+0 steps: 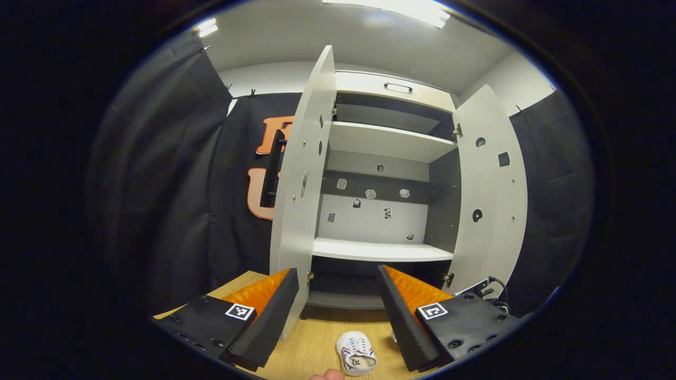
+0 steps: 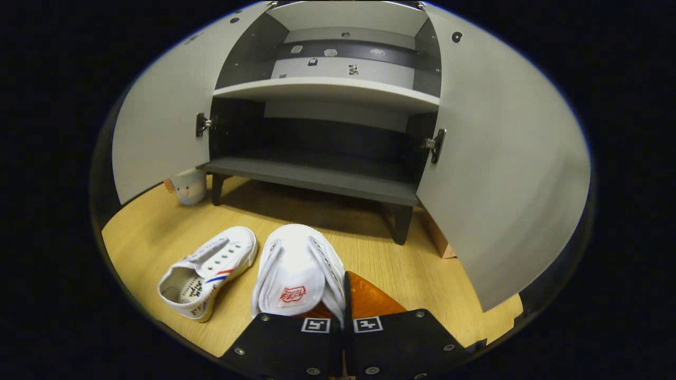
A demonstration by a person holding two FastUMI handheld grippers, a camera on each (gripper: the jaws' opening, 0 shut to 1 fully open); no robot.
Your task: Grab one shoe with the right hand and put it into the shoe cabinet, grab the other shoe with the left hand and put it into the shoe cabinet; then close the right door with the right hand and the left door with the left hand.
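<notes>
Right gripper point(image 2: 343, 311) jaws pinch one white canvas shoe point(image 2: 296, 272); left gripper point(image 1: 338, 306) jaws gape empty before my grey shoe cabinet point(image 1: 380, 174).

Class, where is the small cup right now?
In the right gripper view, the cup stands on the floor, far left, beside the cabinet's front left leg.

The shoe cabinet point(image 2: 317, 179) stands on the floor point(image 2: 369, 258) with both doors open. Two shoes lie before it: one shoe point(image 2: 206, 272) left, the other shoe point(image 2: 296, 272) right. A cup point(image 2: 187, 186) stands under the left door point(image 2: 158, 111).
</notes>
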